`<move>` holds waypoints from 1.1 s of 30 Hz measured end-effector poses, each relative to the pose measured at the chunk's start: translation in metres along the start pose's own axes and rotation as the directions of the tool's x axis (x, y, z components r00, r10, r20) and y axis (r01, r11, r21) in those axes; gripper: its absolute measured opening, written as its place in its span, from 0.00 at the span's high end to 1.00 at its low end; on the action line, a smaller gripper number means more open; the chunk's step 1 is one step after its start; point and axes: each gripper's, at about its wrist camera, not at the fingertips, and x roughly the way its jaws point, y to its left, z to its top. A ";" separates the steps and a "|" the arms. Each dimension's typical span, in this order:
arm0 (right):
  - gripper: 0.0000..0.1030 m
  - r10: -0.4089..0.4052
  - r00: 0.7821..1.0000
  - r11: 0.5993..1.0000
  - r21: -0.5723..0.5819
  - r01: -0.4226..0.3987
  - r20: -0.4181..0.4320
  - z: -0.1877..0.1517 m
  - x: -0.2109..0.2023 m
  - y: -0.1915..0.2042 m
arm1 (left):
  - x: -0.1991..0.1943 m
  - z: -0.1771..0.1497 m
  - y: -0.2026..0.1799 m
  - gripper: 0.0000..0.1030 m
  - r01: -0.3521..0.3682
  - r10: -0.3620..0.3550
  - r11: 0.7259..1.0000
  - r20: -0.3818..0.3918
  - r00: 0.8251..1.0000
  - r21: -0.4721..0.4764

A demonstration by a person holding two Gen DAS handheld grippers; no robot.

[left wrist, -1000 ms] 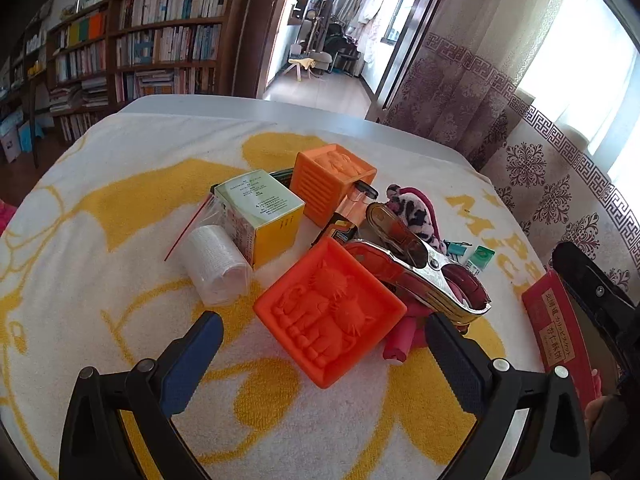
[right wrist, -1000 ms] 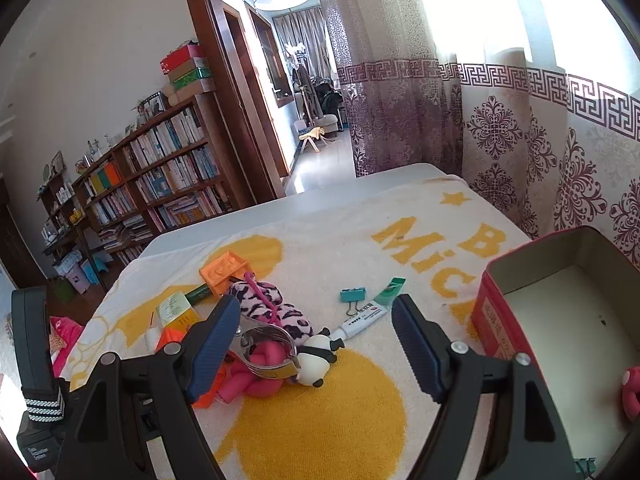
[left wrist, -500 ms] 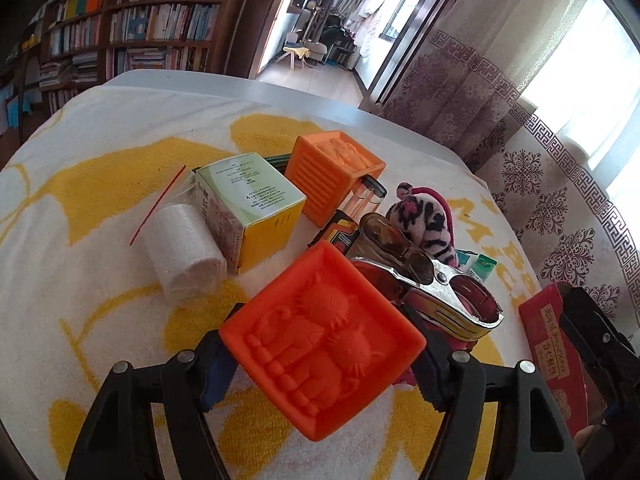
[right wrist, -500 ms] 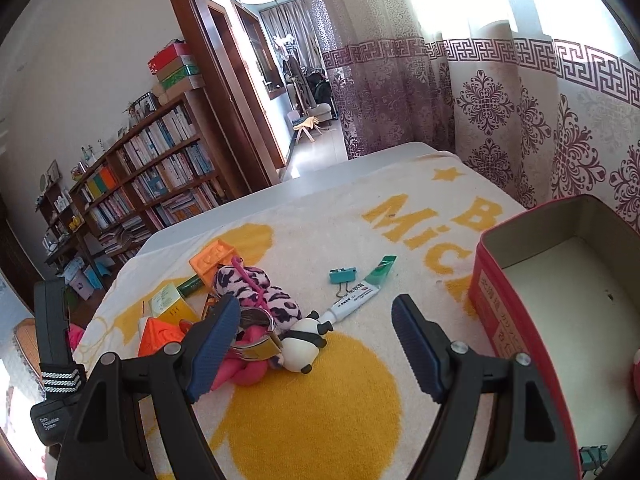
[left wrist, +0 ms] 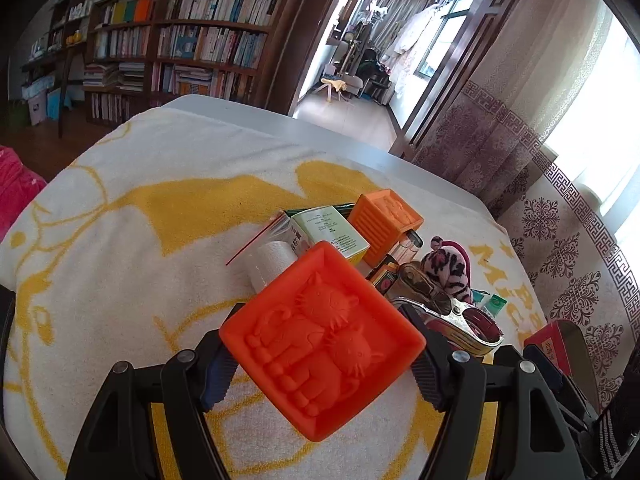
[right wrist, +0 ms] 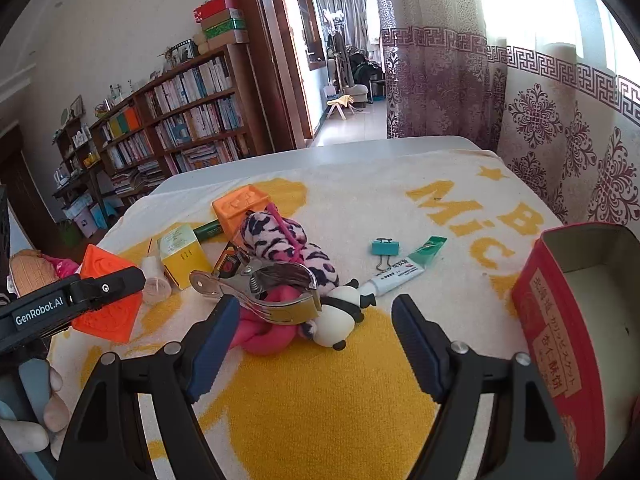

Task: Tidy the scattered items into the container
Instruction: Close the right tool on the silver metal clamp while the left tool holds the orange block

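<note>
At nine o'clock of the right wrist view, the left gripper (right wrist: pixel 106 300) pinches an orange block (right wrist: pixel 107 298) clear of the towel (right wrist: pixel 328 392), with fingers of a hand (right wrist: pixel 40 412) curled on its handle at eight o'clock. Only the left wrist view shows that block's embossed animal face (left wrist: pixel 322 340) and both dark pads pressed against its sides.

Toward the centre lies the pile: a yellow-green carton (right wrist: pixel 182 256), a second orange block (right wrist: pixel 240 210), a leopard-print pouch (right wrist: pixel 280 240), metal tongs (right wrist: pixel 272 288) lying across a pink toy (right wrist: pixel 268 332), and a panda figure (right wrist: pixel 338 320) touching it. How far the tongs stand apart I cannot tell. The left view hides the panda behind the held block, but shows a white roll (left wrist: pixel 272 258) at eleven o'clock of it.

The right gripper (right wrist: pixel 312 340) hangs spread wide, nothing between its pads, near the pink toy. At one o'clock of it lie a teal binder clip (right wrist: pixel 385 248) and a white tube (right wrist: pixel 400 274). At three o'clock stands the red tin (right wrist: pixel 548 320), its interior visible only here; the left view catches just its corner (left wrist: pixel 550 340).
</note>
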 end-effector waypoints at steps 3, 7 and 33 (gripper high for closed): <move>0.21 -0.008 1.000 0.999 -0.035 0.007 -0.019 -0.004 0.007 0.005 | -0.002 0.002 0.008 0.27 0.000 0.000 0.999 0.003 1.000 -0.034; 0.21 0.018 1.000 0.999 -0.047 -0.019 -0.026 -0.004 0.008 0.008 | 0.000 0.003 0.010 0.27 -0.002 0.002 0.999 -0.007 1.000 -0.051; 0.25 0.099 0.956 0.918 -0.345 -0.195 -0.277 -0.007 0.038 0.068 | 0.004 0.001 0.010 0.27 0.007 -0.010 0.997 -0.036 0.999 -0.078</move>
